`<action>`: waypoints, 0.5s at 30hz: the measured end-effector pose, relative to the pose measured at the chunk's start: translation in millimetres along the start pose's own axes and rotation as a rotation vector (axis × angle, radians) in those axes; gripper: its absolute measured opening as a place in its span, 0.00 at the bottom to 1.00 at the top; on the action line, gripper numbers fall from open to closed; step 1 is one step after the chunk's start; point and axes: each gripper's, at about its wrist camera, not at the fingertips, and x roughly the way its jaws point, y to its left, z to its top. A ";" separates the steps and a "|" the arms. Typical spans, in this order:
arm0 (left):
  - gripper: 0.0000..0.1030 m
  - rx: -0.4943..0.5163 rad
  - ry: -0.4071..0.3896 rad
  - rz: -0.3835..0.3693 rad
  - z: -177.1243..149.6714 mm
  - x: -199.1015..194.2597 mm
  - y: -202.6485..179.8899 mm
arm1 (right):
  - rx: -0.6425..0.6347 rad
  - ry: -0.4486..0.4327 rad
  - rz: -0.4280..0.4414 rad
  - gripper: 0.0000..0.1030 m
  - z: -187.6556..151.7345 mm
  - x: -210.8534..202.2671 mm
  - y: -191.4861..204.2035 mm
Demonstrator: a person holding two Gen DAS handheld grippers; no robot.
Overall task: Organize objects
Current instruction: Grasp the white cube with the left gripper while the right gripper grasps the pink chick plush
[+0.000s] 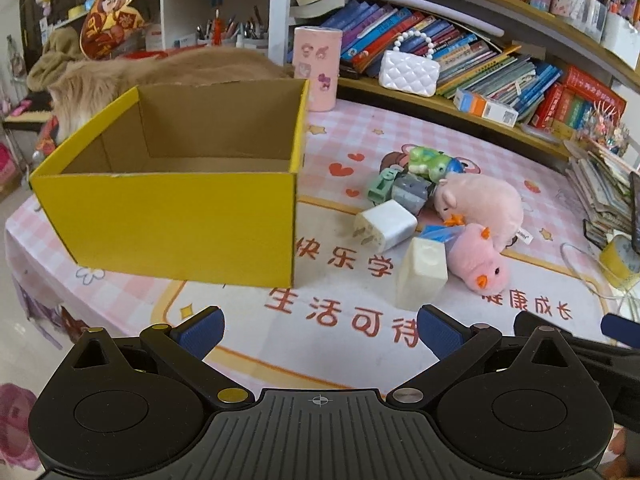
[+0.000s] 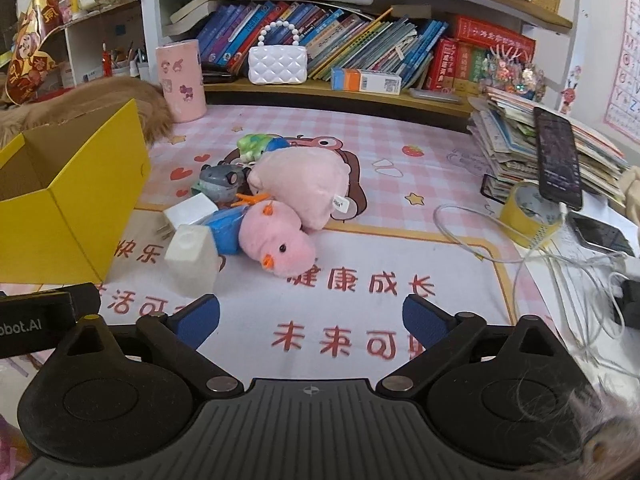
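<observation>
My left gripper [image 1: 320, 330] and right gripper [image 2: 311, 320] spread wide and empty, angled down over the pink checked mat [image 2: 400, 152], fuzzy pink plush chick [image 2: 276, 240], smooth white plastic cube [image 2: 192, 258], open yellow cardboard box [image 1: 168, 220]

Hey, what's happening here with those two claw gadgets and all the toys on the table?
A person is tidying up with a gripper in each hand. Both the left gripper and the right gripper are open and hold nothing, above the pink mat. A yellow box stands open, and the part of its inside that shows is empty. Beside it lies a heap still to sort: two pink plush toys, a white charger, a white bottle and small toys. Nothing has been picked up yet.
</observation>
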 end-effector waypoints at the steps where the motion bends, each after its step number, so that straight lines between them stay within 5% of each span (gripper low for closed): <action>1: 1.00 0.004 -0.005 0.014 0.3 0.9 -3.3 | -0.002 0.003 0.006 0.92 2.2 2.9 -2.8; 8: 1.00 -0.030 -0.010 0.012 3.4 7.6 -15.7 | 0.003 0.035 0.070 0.92 15.1 27.3 -18.1; 15: 1.00 -0.028 0.030 -0.032 7.5 18.2 -26.1 | -0.075 0.011 0.067 0.79 27.9 41.6 -20.7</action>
